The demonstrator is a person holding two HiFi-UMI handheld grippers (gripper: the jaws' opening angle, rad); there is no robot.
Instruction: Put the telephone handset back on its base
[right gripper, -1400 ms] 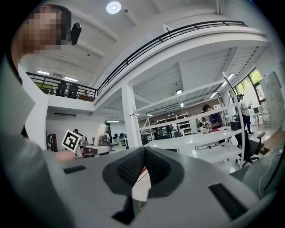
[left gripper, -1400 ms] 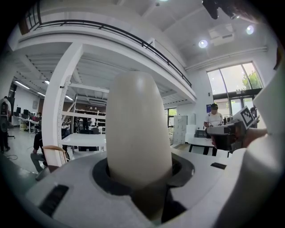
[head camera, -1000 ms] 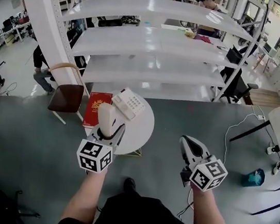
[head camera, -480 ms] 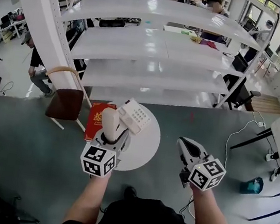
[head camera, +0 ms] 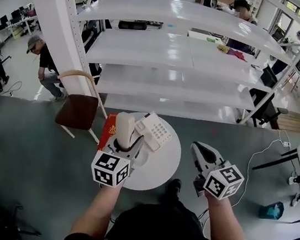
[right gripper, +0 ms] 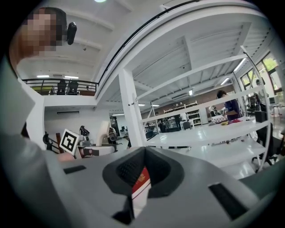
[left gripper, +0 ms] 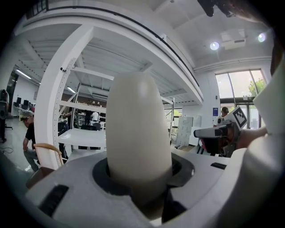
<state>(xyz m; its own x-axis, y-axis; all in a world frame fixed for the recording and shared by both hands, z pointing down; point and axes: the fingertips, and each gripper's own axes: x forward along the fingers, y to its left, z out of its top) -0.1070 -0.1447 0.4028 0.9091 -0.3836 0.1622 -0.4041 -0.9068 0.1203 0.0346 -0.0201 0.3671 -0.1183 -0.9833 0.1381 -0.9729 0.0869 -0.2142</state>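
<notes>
My left gripper (head camera: pixel 126 143) is shut on the cream telephone handset (head camera: pixel 123 126), which stands upright between the jaws, just left of the base. In the left gripper view the handset (left gripper: pixel 138 129) rises out of the jaws and fills the middle. The white telephone base (head camera: pixel 157 130) with its keypad lies on the far part of a round white table (head camera: pixel 161 167). My right gripper (head camera: pixel 201 151) hangs over the floor to the right of the table, jaws together, holding nothing. In the right gripper view only a thin slit shows between its jaws (right gripper: pixel 139 180).
A red book (head camera: pixel 107 129) lies at the table's left edge. A brown chair (head camera: pixel 78 110) stands further left. Tall white shelving (head camera: pixel 171 53) runs behind the table. Cables and a teal object (head camera: pixel 272 210) lie on the grey floor at right. People are in the background.
The table and telephone base have come closer beneath me. The left gripper with the handset now hangs over the table beside the base. The right gripper keeps its pose.
</notes>
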